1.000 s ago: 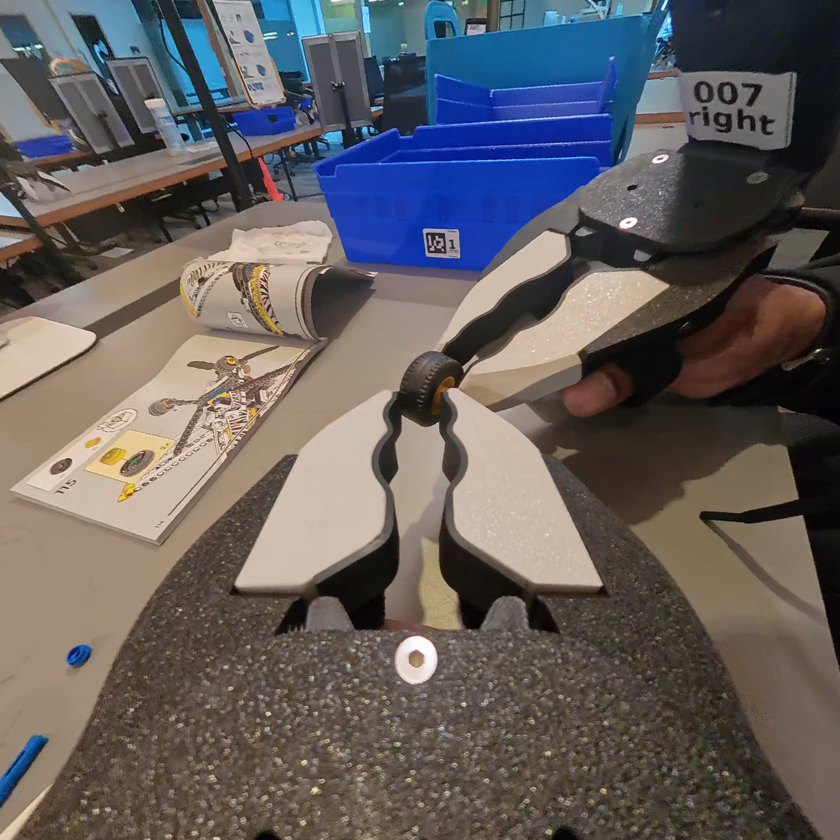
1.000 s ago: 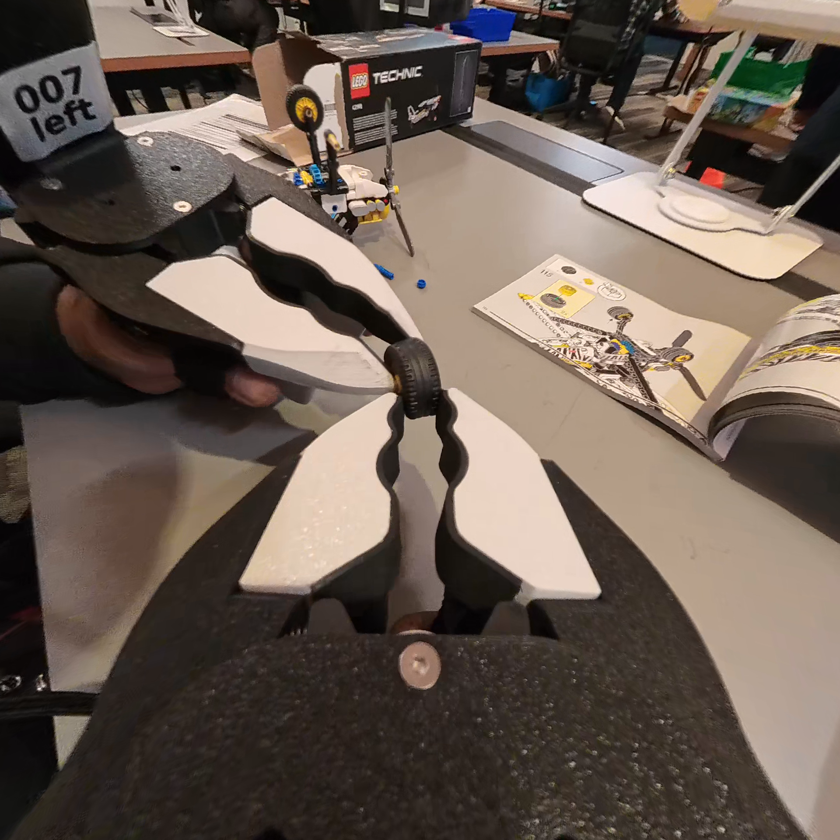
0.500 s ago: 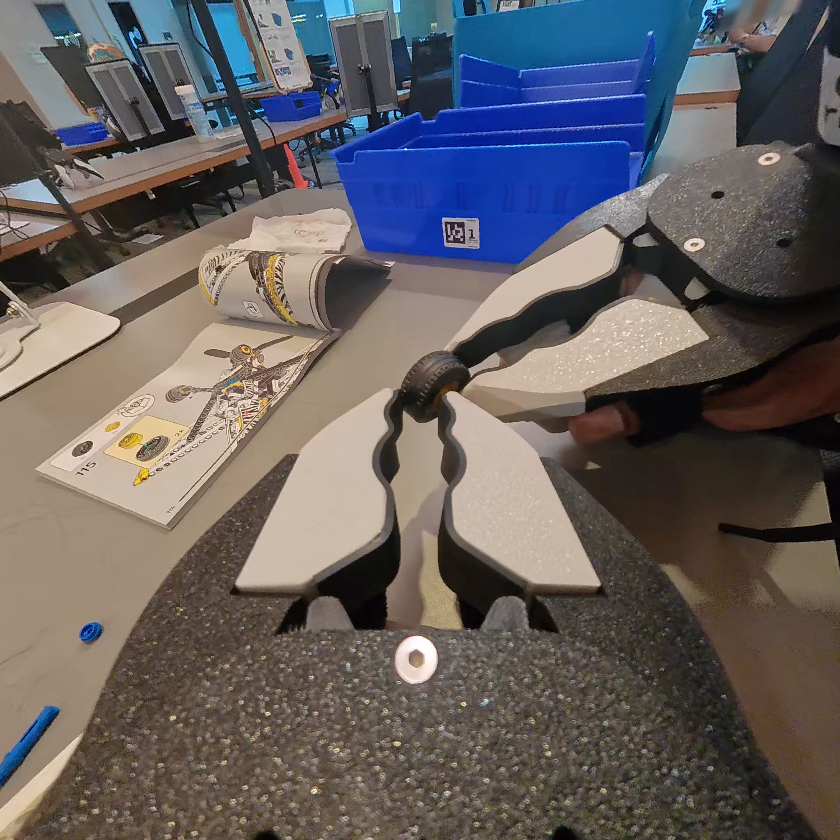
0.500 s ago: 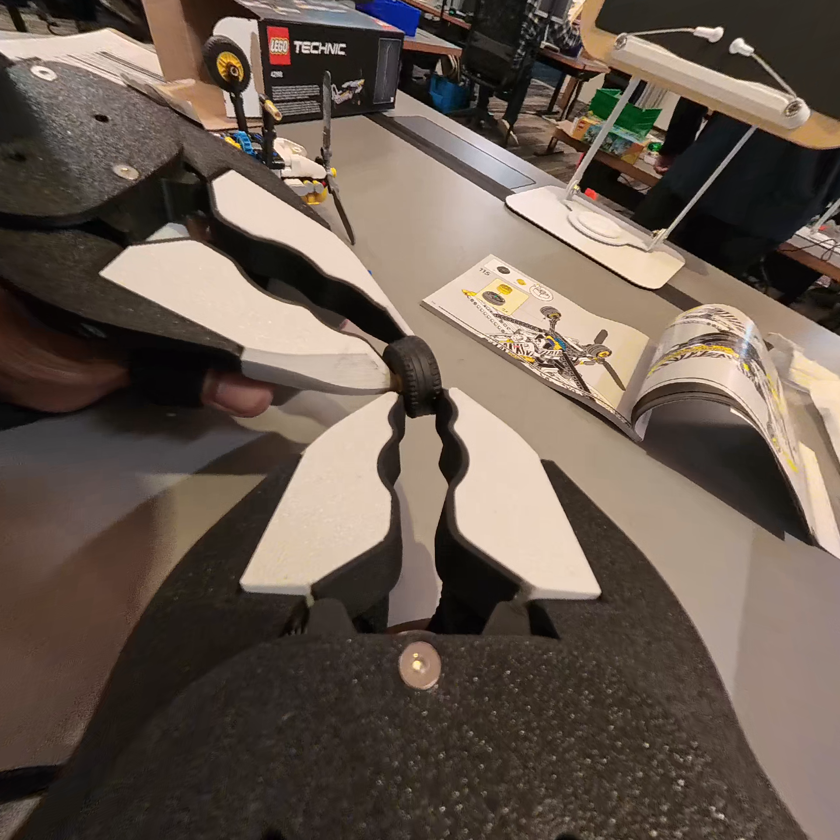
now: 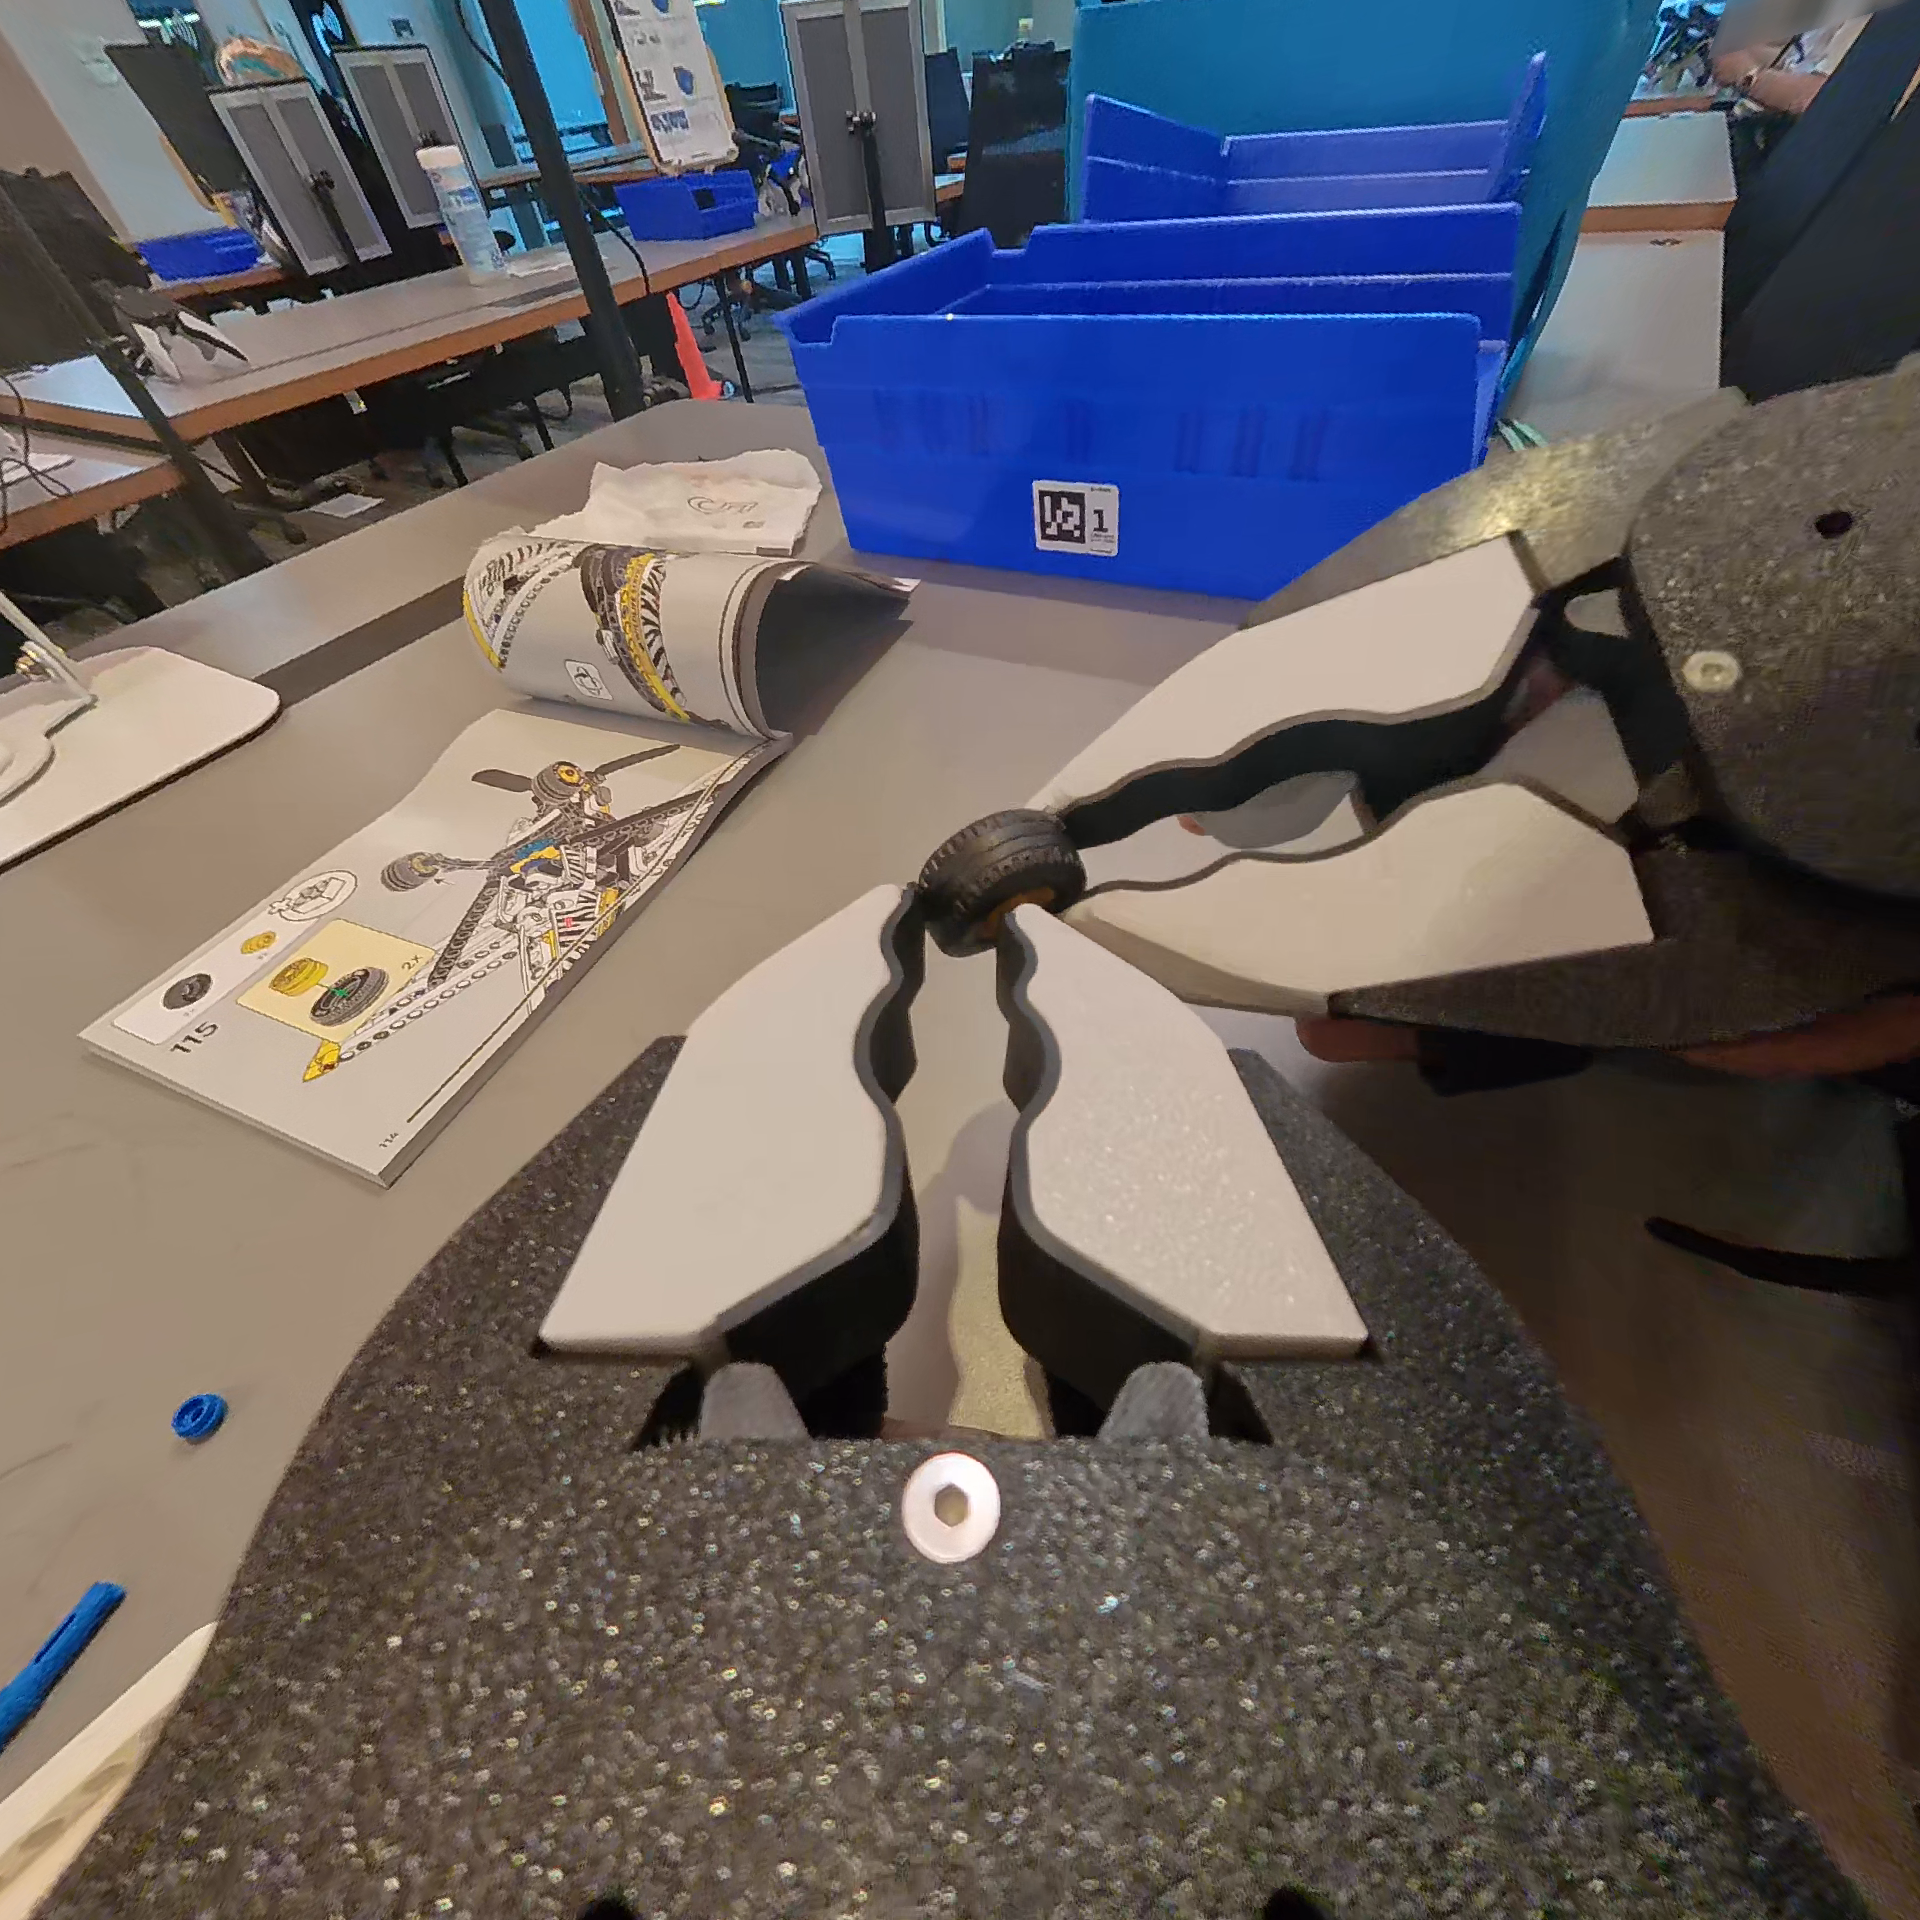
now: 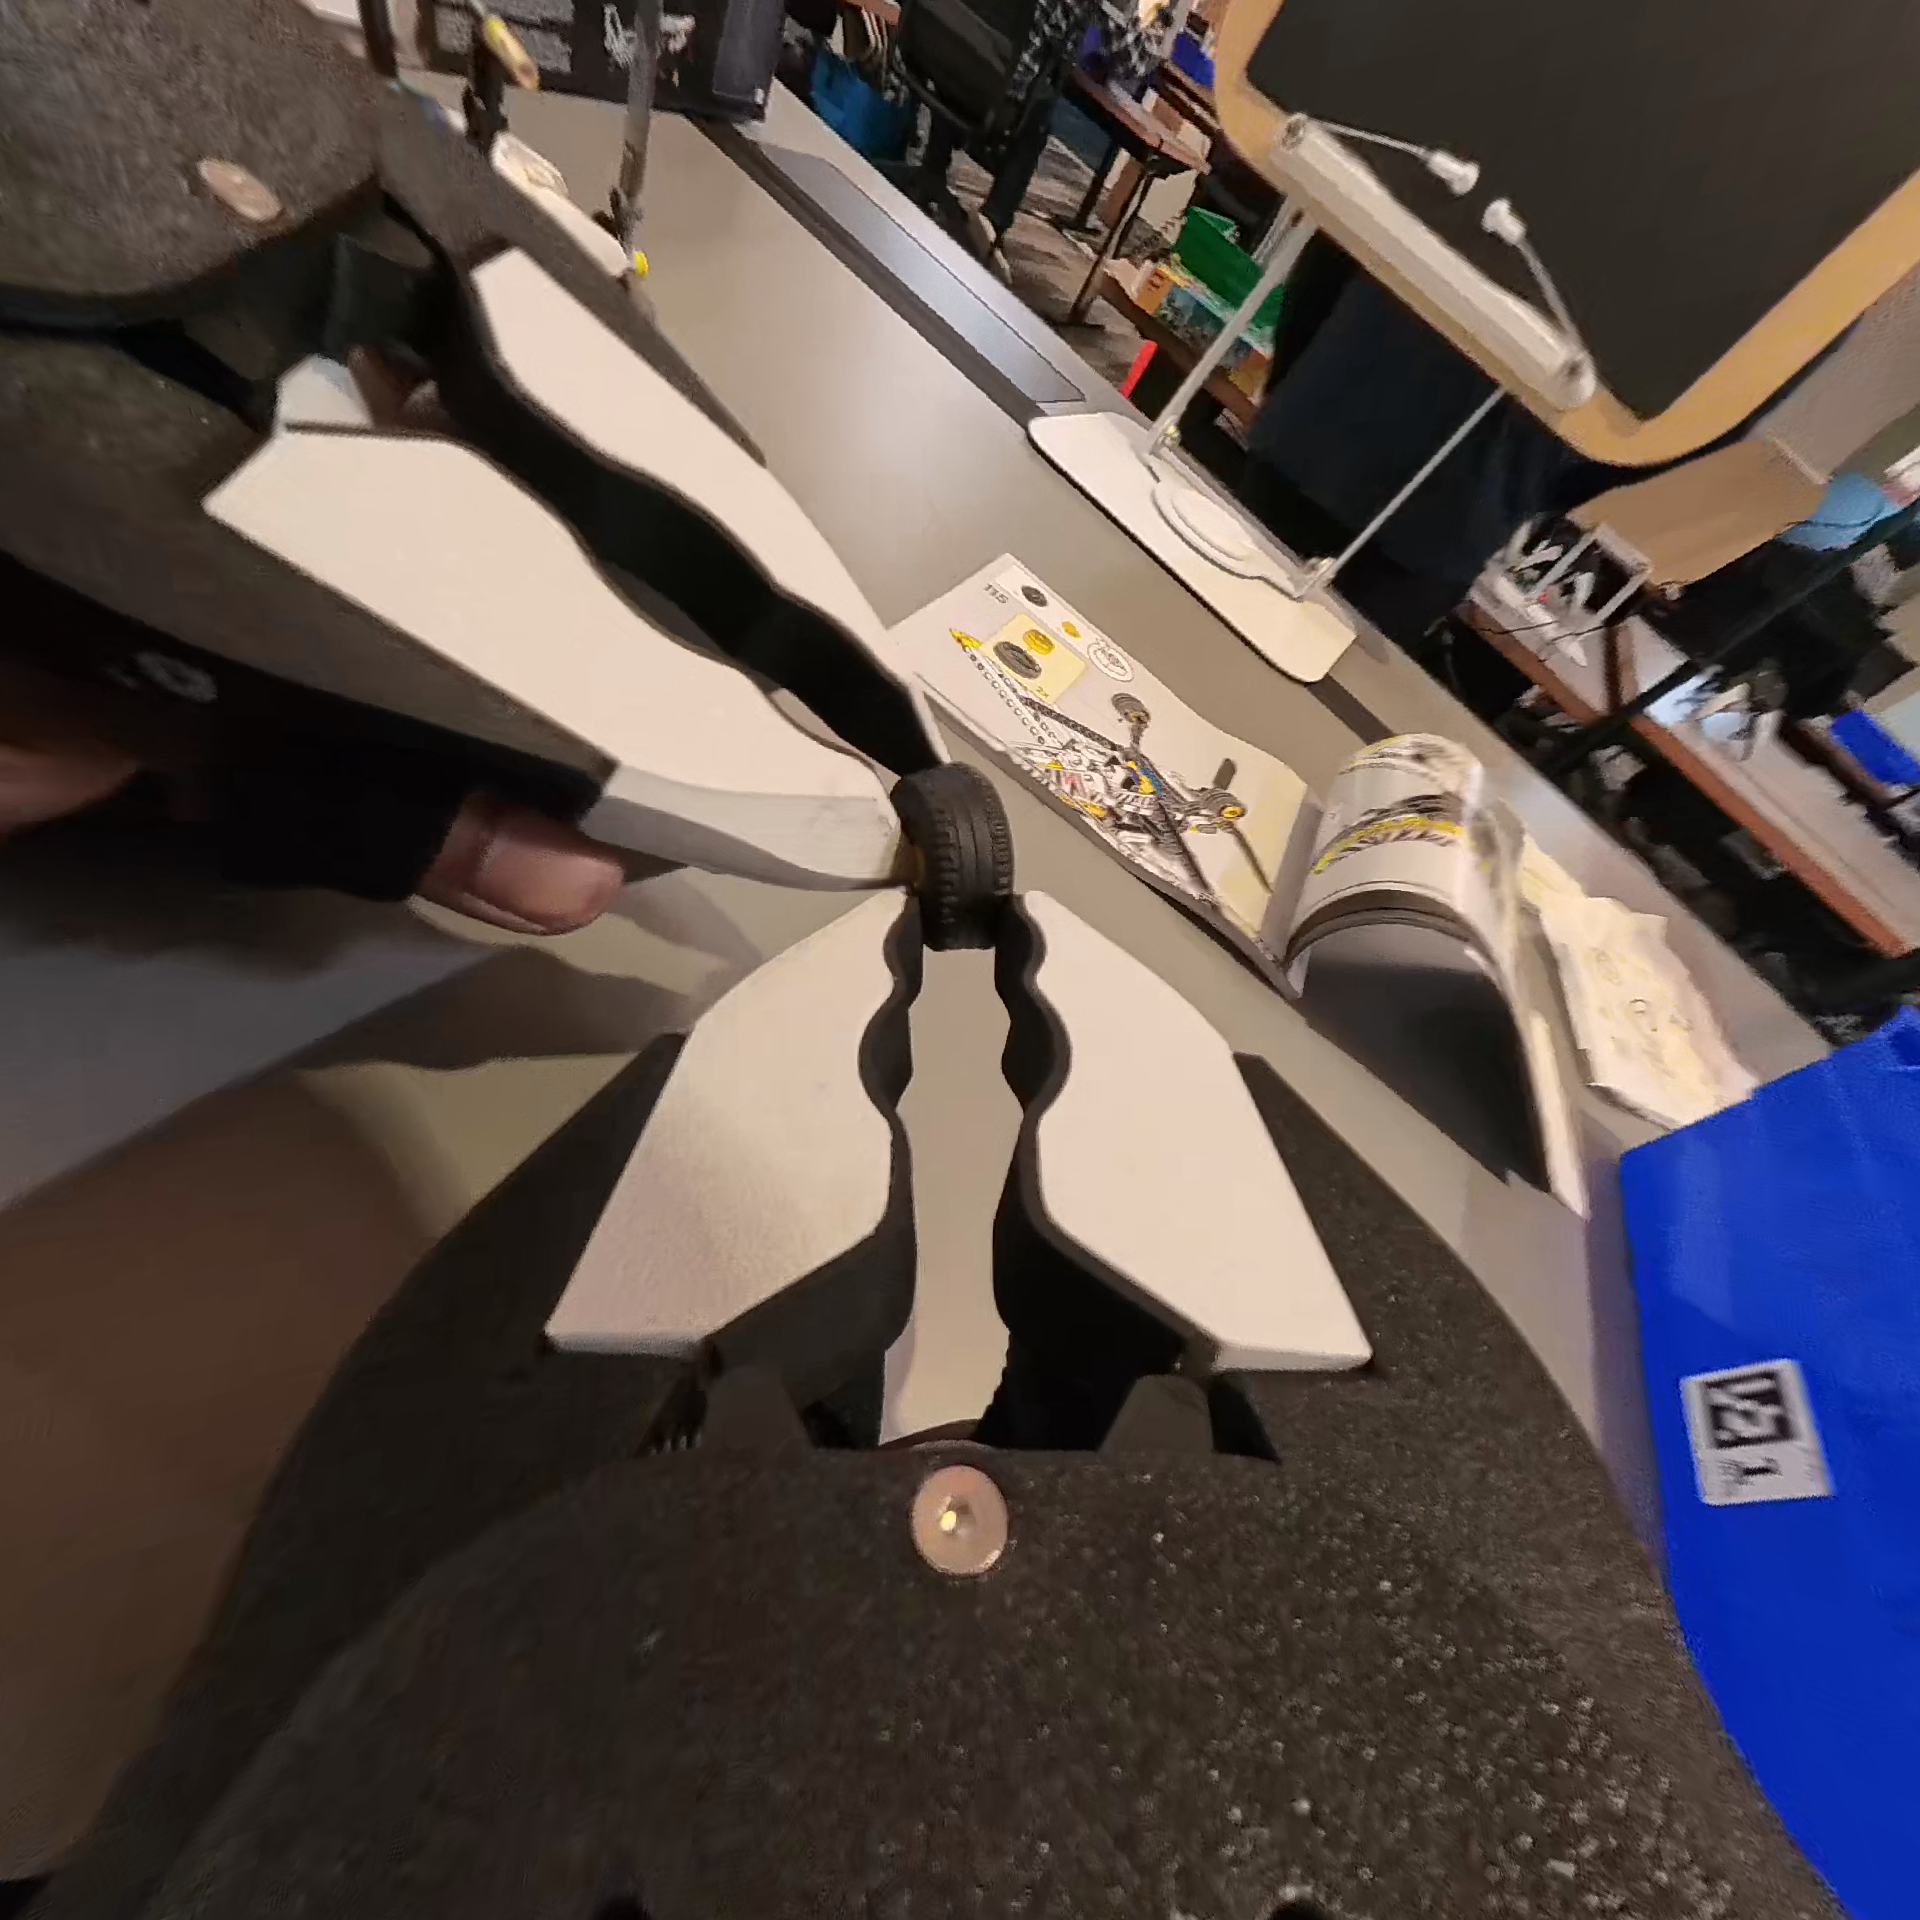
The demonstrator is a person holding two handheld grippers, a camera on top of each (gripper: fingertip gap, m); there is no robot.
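Observation:
A small black tyre on a yellow hub (image 5: 1003,868) is held in the air above the grey table (image 5: 156,1247), between both grippers. My left gripper (image 5: 961,920) pinches it at its fingertips, one pad on the tread and the other against the hub side. My right gripper (image 6: 961,920) is shut on the same wheel (image 6: 961,862) across its tread. The right gripper comes in from the right in the left wrist view (image 5: 1070,862). The left gripper comes in from the left in the right wrist view (image 6: 904,821), with a gloved hand behind it.
An open instruction booklet (image 5: 416,935) lies on the table beyond the wheel and also shows in the right wrist view (image 6: 1122,748). Stacked blue bins (image 5: 1143,416) stand at the back. A white lamp base (image 6: 1195,520) stands beside the booklet. A small blue ring (image 5: 197,1418) and a blue pin (image 5: 52,1662) lie near left.
Both grippers stay on the wheel and have turned together; the right wrist view has swung towards the blue bin. The left fingers have closed slightly tighter on the wheel.

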